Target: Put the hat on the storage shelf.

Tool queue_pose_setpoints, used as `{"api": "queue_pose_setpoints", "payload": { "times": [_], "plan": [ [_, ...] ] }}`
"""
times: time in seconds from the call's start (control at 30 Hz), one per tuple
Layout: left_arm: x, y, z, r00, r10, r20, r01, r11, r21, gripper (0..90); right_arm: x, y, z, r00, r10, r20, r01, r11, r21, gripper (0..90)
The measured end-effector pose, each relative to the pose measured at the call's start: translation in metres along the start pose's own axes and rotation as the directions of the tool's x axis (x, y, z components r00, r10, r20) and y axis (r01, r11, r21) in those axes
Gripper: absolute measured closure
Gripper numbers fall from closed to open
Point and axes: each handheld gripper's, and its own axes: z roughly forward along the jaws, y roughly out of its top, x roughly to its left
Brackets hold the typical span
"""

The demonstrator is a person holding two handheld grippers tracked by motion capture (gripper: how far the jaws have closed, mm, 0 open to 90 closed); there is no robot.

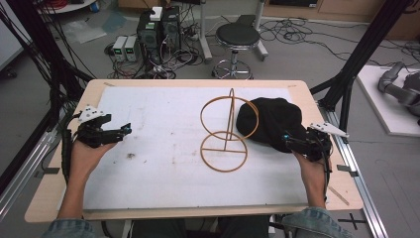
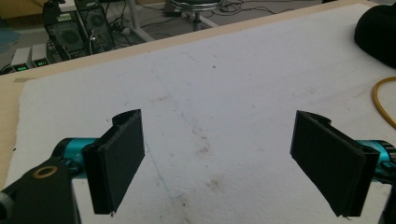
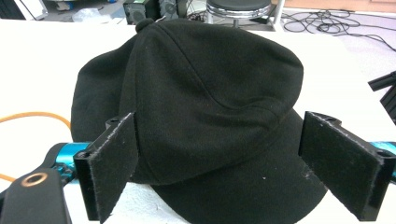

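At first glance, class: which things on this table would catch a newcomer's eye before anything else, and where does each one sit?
The black cap stands out most, lying on the white mat at the table's right side, with the open right gripper poised just in front of its brim. Next comes the orange wire stand of two rings on an upright rod, mid-table, touching the cap's left edge. The left gripper hovers open over bare mat at far left.

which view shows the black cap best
The right gripper view: the black cap lies large between the open right tongs. The high view shows it small beside the wire stand; the left gripper view catches its edge.
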Motion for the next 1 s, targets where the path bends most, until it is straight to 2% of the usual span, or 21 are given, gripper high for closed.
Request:
{"api": "queue_pose_setpoints", "payload": {
  "times": [0.3, 0.53, 0.8, 1.0],
  "plan": [
    [0.001, 0.001, -0.003, 0.9999, -0.008, -0.011, 0.008, 0.9999, -0.012, 17.8, 0.002, 0.0, 0.0, 1.0, -0.006, -0.001, 0.006, 1.0, 0.002, 12.5],
    [-0.001, 0.0, -0.002, 1.0, -0.001, -0.007, 0.001, 1.0, -0.002, 17.9, 0.004, 0.001, 0.002, 0.9997, -0.022, -0.007, 0.022, 1.0, 0.003, 12.5],
    [-0.001, 0.001, -0.005, 0.9999, -0.002, -0.012, 0.002, 1.0, -0.007, 17.9, 0.007, 0.005, 0.004, 0.9998, -0.018, -0.012, 0.018, 1.0, -0.005, 12.5],
    [-0.001, 0.0, -0.003, 1.0, 0.004, -0.002, -0.004, 0.9999, 0.013, 18.4, 0.01, 0.008, 0.008, 0.9994, -0.029, -0.016, 0.029, 1.0, -0.001, 12.5]
  ]
}}
